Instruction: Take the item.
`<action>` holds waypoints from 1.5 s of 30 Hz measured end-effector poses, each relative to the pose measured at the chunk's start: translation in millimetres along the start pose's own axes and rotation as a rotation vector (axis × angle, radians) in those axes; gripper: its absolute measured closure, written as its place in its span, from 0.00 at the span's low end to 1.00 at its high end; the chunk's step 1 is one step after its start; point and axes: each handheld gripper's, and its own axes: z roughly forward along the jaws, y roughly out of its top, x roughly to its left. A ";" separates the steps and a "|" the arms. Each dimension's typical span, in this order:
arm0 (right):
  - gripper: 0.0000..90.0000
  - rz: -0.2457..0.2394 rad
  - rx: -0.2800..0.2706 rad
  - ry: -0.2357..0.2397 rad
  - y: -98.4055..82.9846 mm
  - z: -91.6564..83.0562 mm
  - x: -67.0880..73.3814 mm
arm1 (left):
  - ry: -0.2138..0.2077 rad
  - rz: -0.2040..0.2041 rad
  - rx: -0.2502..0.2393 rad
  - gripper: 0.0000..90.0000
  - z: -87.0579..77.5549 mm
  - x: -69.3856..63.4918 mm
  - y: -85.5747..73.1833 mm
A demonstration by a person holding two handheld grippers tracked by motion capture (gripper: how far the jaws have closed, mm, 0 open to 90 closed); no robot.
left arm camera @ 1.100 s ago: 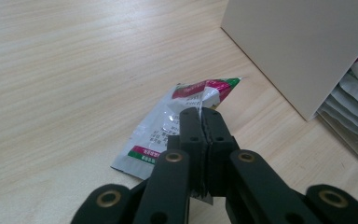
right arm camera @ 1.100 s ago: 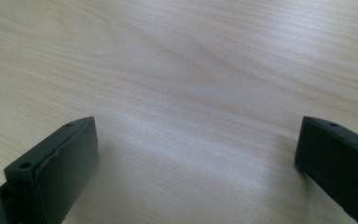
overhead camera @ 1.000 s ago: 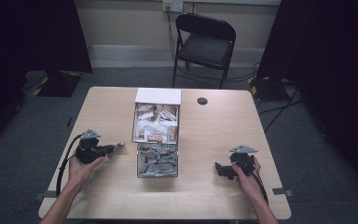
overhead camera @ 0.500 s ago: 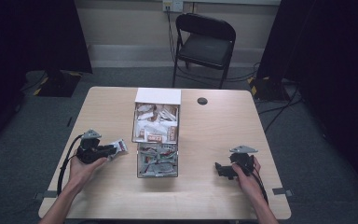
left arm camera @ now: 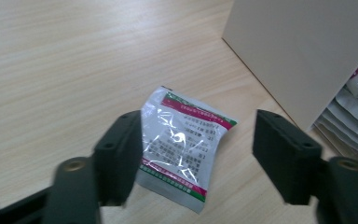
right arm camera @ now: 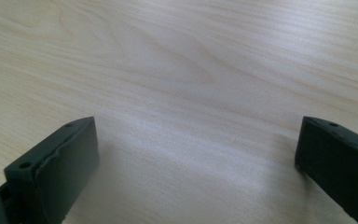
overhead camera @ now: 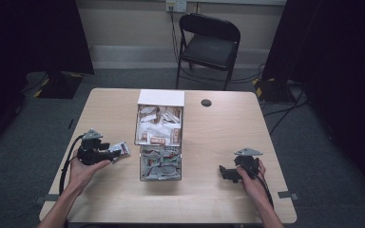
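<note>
I had just let the left gripper (overhead camera: 119, 153) spread its jaws, and the sachet (left arm camera: 182, 144) they had pinched now lay flat on the table (overhead camera: 218, 137), left of the centre of the high view. I judged the packet delivered: taken out of the white box (overhead camera: 160, 124) and set down beside it. In the left gripper view the sachet sat at lower centre between the parted jaws, its left edge just beside or under the left jaw and well apart from the right one; no pad pressed on it. The right gripper (overhead camera: 225, 173) rested at lower right of the high view, jaws wide over bare wood.
</note>
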 end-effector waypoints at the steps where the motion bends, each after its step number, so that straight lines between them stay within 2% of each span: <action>1: 0.00 -0.001 -0.001 0.000 0.0 0.1 -0.1 | 0.005 -0.006 -0.010 0.34 -2.4 0.4 0.9; 3: 0.00 -0.001 -0.001 0.000 0.0 0.0 -0.1 | 0.015 -0.009 -0.023 0.29 -4.9 0.6 1.3; 5: 0.00 -0.001 -0.001 0.000 0.0 0.1 -0.1 | 0.007 -0.009 -0.027 0.24 -8.3 1.0 1.3; 9: 0.00 0.001 0.000 0.000 0.0 0.0 0.0 | 0.007 0.002 -0.040 0.20 -16.8 0.1 1.3; 14: 0.00 -0.001 -0.001 0.000 0.0 0.1 -0.1 | 0.005 0.006 -0.048 0.19 -27.0 -1.1 0.7; 17: 0.00 0.000 0.000 0.000 0.0 0.0 0.0 | -0.017 -0.014 -0.053 0.19 -33.0 0.0 -0.5; 19: 0.00 -0.001 -0.001 0.000 0.0 0.1 -0.1 | -0.003 -0.002 -0.066 0.19 -38.0 0.0 -1.8; 22: 0.00 -0.001 -0.001 0.000 0.0 0.0 -0.1 | -0.003 -0.015 -0.075 0.19 -42.6 0.8 -2.9; 27: 0.00 0.001 0.000 0.000 0.0 0.0 0.1 | 0.036 -0.011 -0.061 0.19 -55.6 3.8 -8.2; 38: 0.00 0.000 0.000 0.000 0.0 0.0 0.0 | 0.091 -0.018 -0.044 0.20 -76.4 10.3 -25.4; 43: 0.00 -0.001 -0.001 0.000 0.0 0.1 -0.1 | 0.134 -0.082 -0.047 0.20 -81.3 17.9 -38.2; 44: 0.00 -0.001 -0.001 0.000 0.0 0.1 -0.1 | 0.134 -0.082 -0.047 0.20 -81.3 17.9 -38.2; 45: 0.00 -0.001 -0.001 0.000 0.0 0.0 -0.1 | 0.157 -0.105 -0.039 0.20 -81.9 19.8 -41.4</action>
